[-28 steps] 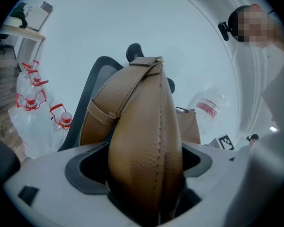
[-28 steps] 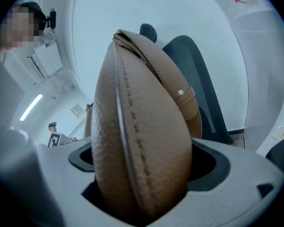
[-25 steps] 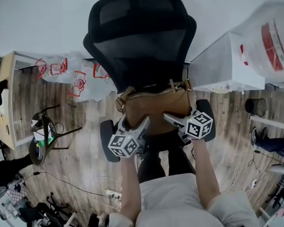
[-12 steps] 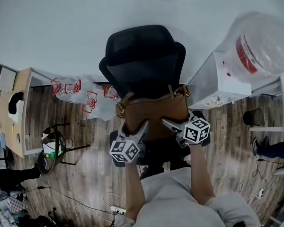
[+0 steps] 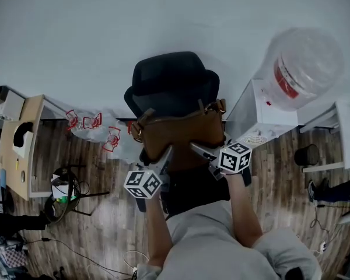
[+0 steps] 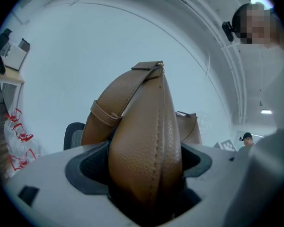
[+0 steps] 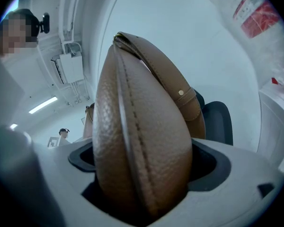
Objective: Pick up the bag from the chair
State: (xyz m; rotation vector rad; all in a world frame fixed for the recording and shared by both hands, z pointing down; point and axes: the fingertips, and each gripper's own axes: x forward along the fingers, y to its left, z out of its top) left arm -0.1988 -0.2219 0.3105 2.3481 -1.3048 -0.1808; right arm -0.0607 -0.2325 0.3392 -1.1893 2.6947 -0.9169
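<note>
A tan leather bag [image 5: 178,134] with a strap and brass rings hangs in front of the black office chair [image 5: 172,81], above the dark seat [image 5: 192,186]. My left gripper [image 5: 164,154] is shut on the bag's lower left edge and my right gripper [image 5: 196,150] on its lower right edge. In the left gripper view the bag [image 6: 142,141] bulges up between the jaws, with its strap [image 6: 114,109] on the left. The right gripper view shows the stitched seam of the bag [image 7: 139,145] pinched the same way. The chair's back [image 7: 217,122] shows behind it.
A white water dispenser [image 5: 252,114] with a big clear bottle [image 5: 303,63] stands right of the chair. Crumpled plastic bags with red print [image 5: 96,127] lie on the wooden floor at left, near a desk [image 5: 20,150]. Cables and a small bin [image 5: 308,154] are on the floor.
Both grippers have stayed shut on the bag and carried it up. The chair has dropped away and looks smaller, and more of the wall shows.
</note>
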